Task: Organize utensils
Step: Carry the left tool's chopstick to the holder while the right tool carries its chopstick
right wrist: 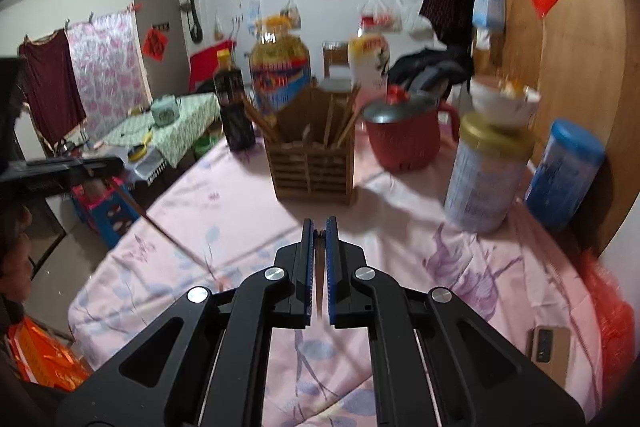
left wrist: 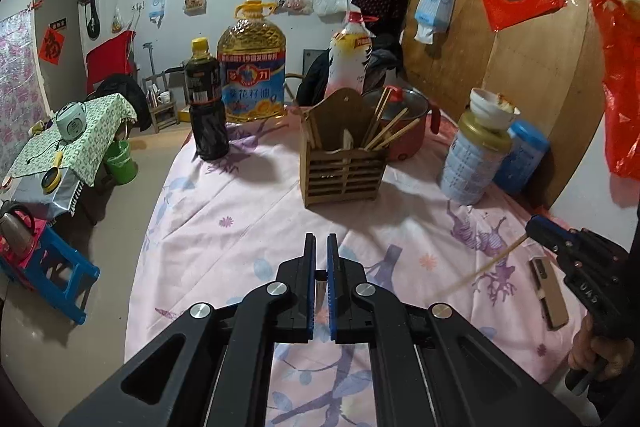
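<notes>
A: The right claw [left wrist: 534,225] pinches one pale wooden chopstick [left wrist: 480,267] by its end, above the counter [left wrist: 248,211].

B: It could swing and miss the slatted wooden holder [left wrist: 344,167] (already crowded). The left claw [left wrist: 321,247], nearly shut, holds something thin, unidentifiable.

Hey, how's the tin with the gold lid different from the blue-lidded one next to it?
The gold-lidded tin is pale and carries a white bowl; the blue-lidded tin is blue, with nothing on top, and stands behind it by the wooden board. Both are upright.
</notes>
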The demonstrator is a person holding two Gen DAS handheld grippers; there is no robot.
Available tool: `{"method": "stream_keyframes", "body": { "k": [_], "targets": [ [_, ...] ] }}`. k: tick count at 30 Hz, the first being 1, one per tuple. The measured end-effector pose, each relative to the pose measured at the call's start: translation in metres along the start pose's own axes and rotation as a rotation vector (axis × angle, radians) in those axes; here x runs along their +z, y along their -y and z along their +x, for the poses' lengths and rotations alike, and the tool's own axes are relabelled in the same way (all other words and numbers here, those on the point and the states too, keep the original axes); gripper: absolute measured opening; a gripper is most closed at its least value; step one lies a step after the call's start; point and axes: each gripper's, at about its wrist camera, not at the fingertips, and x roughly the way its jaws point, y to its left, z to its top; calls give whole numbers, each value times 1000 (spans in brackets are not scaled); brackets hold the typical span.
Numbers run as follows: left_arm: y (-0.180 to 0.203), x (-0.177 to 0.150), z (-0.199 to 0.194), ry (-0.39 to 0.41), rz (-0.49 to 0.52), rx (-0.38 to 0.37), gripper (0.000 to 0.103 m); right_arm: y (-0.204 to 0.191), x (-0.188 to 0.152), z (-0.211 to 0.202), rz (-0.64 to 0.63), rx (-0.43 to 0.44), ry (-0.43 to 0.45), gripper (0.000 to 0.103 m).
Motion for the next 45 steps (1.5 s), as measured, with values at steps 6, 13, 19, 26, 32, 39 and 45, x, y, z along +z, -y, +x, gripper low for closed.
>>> {"method": "stream_keyframes", "body": {
  "k": [6,13,19,26,32,39,45],
  "targets": [
    [5,-4,-1,-8,6,-30,6,-6,-4,-4,-7,10,-17,7],
    [2,-13,12,-48,-10,-36,6,-8,-14,8,6,22,-56,7],
    [0,-8,15,-55,-19,-44,6,-8,-13,11,0,33,-62,7],
    [1,25,12,-8,1,-67,6,-4,18,6,-19,46,1,7],
    [8,73,15,52,30,-81,5,4,68,7,-17,83,92,7],
    [16,144,20,147,20,-116,5,15,141,20,3,155,199,7],
    [28,201,41,223,47,-81,5,17,192,44,-22,174,280,7]
  ]
}}
